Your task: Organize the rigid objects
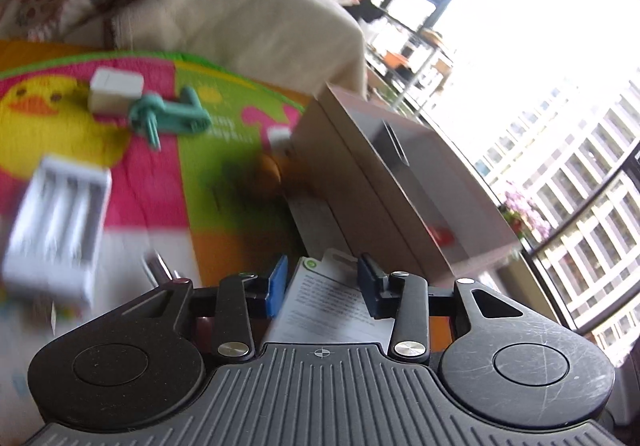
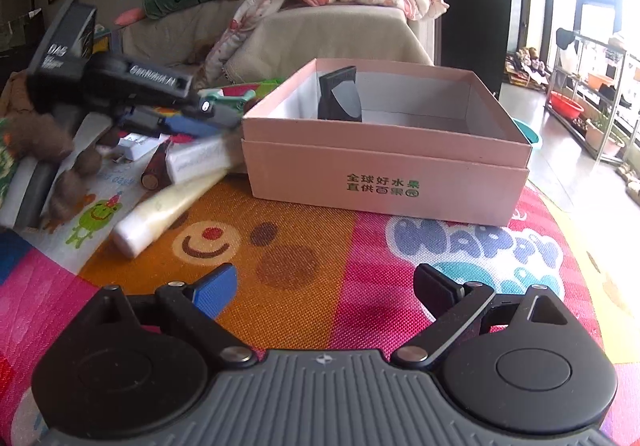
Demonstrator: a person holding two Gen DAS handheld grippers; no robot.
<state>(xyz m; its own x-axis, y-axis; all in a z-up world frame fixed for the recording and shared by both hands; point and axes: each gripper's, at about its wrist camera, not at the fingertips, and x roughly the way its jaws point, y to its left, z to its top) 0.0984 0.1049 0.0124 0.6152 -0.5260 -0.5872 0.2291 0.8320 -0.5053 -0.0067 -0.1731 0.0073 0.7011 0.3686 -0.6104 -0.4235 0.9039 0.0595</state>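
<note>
1. Left hand-held gripper (image 1: 322, 278): pitched downward and rolled, blue-padded fingers (image 1: 278, 286) drawn in close, gripping a flat printed card between them.
2. Right hand-held gripper (image 2: 324, 288): pitched downward, level across, fingers (image 2: 214, 290) spread wide apart, nothing between them.

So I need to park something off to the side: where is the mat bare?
Bare: the colourful mat between the right gripper and the pink box. The box floor beside the black object is also free. Crowded: the pile left of the box.
</note>
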